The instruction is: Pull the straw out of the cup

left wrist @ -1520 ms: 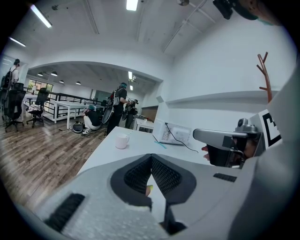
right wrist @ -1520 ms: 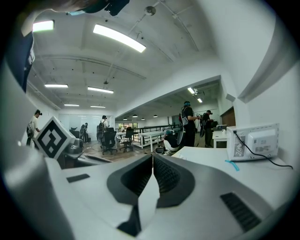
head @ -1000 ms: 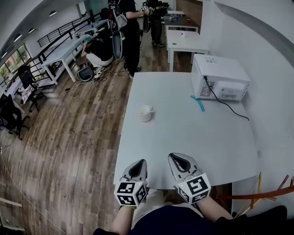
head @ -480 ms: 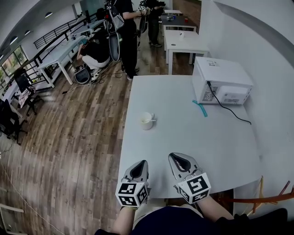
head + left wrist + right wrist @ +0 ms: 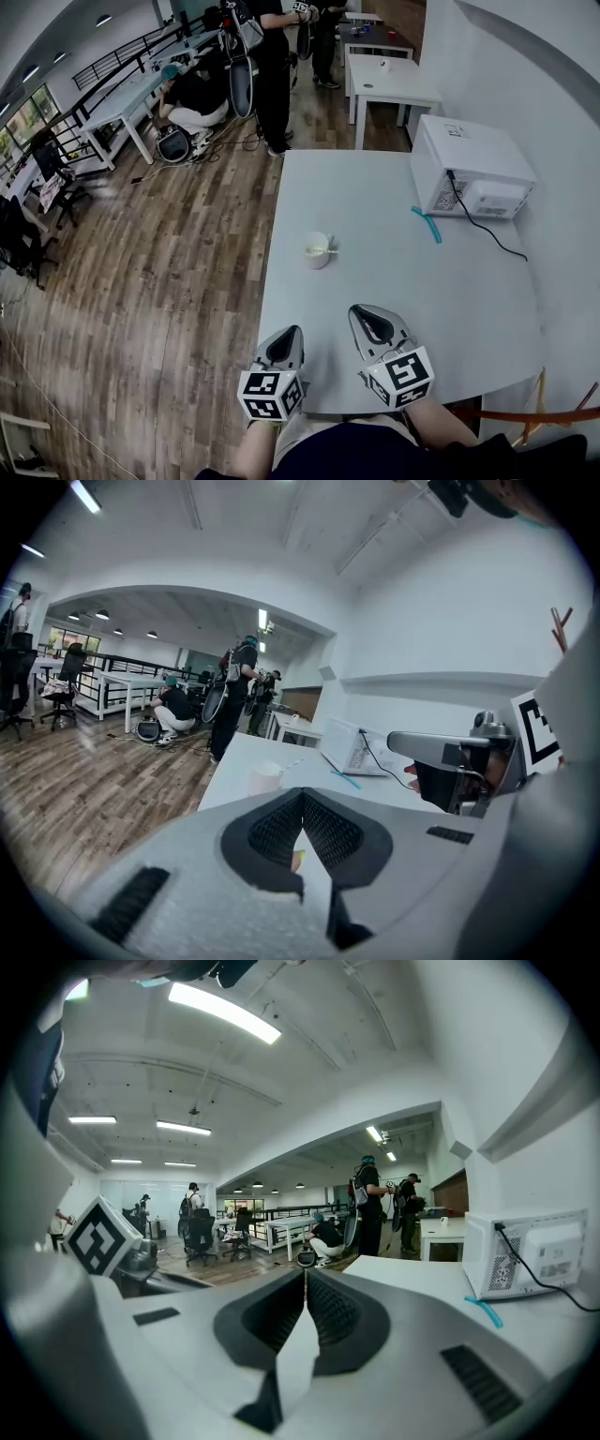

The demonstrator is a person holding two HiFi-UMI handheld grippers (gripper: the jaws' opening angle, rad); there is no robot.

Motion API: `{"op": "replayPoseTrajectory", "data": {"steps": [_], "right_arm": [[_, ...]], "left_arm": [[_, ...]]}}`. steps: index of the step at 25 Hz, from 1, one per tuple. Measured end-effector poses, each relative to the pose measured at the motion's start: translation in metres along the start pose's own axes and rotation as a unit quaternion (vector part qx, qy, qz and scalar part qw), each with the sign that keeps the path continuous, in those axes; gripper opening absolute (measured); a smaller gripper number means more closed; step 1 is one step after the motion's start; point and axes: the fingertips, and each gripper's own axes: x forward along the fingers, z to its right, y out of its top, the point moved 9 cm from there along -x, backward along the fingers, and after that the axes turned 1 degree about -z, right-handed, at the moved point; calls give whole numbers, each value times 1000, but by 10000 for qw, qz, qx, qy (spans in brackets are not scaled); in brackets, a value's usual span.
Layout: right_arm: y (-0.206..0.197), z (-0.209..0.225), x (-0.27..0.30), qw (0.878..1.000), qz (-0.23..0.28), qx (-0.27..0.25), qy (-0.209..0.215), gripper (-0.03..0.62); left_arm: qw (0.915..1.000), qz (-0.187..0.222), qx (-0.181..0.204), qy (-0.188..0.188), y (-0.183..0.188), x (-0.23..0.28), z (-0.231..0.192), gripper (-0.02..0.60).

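Left gripper (image 5: 289, 332) and right gripper (image 5: 360, 314) held pressed together, empty, at near edge of table (image 5: 450, 309). Cup (image 5: 317, 250), straw (image 5: 329, 250) leaning inside, brought nearer than second ago, yet well apart from both. Approach judged under way; straw not yet reached.

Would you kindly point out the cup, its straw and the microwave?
cup (image 5: 316, 262), head view, on its outer wall.
straw (image 5: 332, 250), head view, on the end past the rim.
microwave (image 5: 469, 155), head view, on its top.

Head view looks steeply down on the bench (image 5: 422, 291); both gripper views (low, at its near edge) share the microwave (image 5: 469, 169).
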Motion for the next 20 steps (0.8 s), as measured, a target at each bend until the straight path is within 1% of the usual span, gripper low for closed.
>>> {"op": "replayPoseTrajectory", "data": {"steps": [6, 12, 20], "right_arm": [[-3, 0, 30, 9999, -135, -34, 4, 31], [-9, 9, 64, 9994, -330, -90, -49, 31], [-26, 28, 108, 9974, -697, 38, -169, 31]], "left_arm": [[9999, -69, -92, 25, 1, 9, -24, 18], [9997, -180, -153, -16, 2, 26, -45, 18], [9992, -306, -210, -115, 7, 54, -67, 18]]}}
